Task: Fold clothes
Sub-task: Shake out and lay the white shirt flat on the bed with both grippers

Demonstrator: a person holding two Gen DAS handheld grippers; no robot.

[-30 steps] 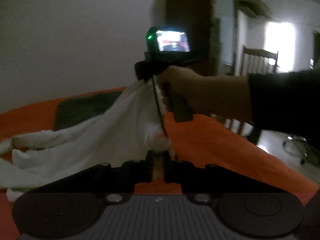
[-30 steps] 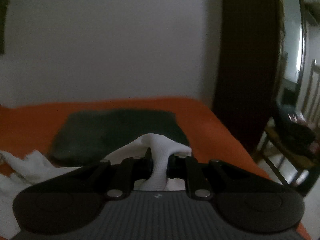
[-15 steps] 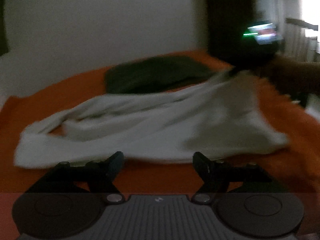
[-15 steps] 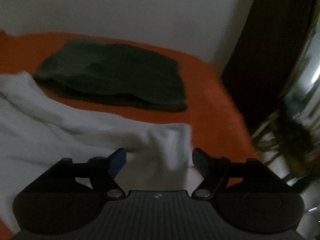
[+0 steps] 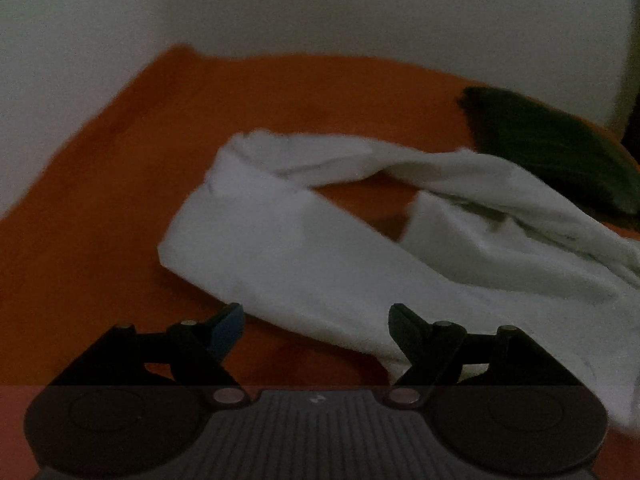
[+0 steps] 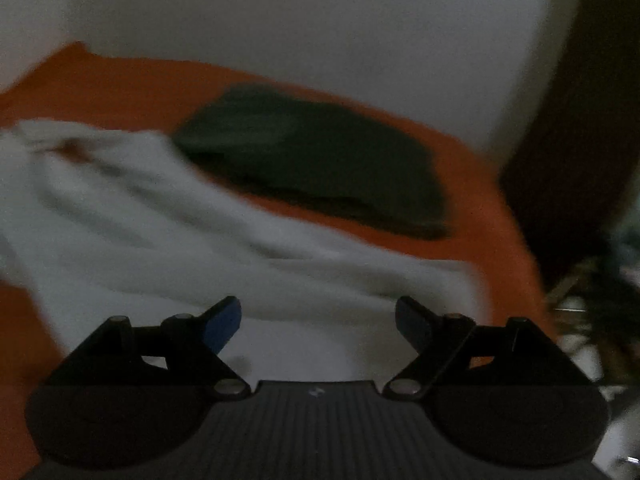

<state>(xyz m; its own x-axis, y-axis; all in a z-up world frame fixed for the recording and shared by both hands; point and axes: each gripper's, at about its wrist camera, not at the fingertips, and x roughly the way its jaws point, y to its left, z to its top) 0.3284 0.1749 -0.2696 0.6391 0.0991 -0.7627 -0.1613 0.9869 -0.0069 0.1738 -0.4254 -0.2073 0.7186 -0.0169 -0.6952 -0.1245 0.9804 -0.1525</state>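
A white garment lies rumpled across the orange bed cover; in the right wrist view the same white garment spreads from the left edge to below the fingers. My left gripper hangs just above the garment's near edge, jaws wide and still opening, and nothing is pinched between them. My right gripper hovers over the cloth's right end, jaws also still opening, with cloth under them but no pad pressing on it.
A folded dark green garment lies beyond the white one near the wall; the same dark green garment is at the right in the left wrist view. Dark furniture stands past the bed's right edge.
Both grippers let go of the white garment, which dropped flat onto the bed. The left gripper swung far to the left and tipped downward; the right one dipped slightly.
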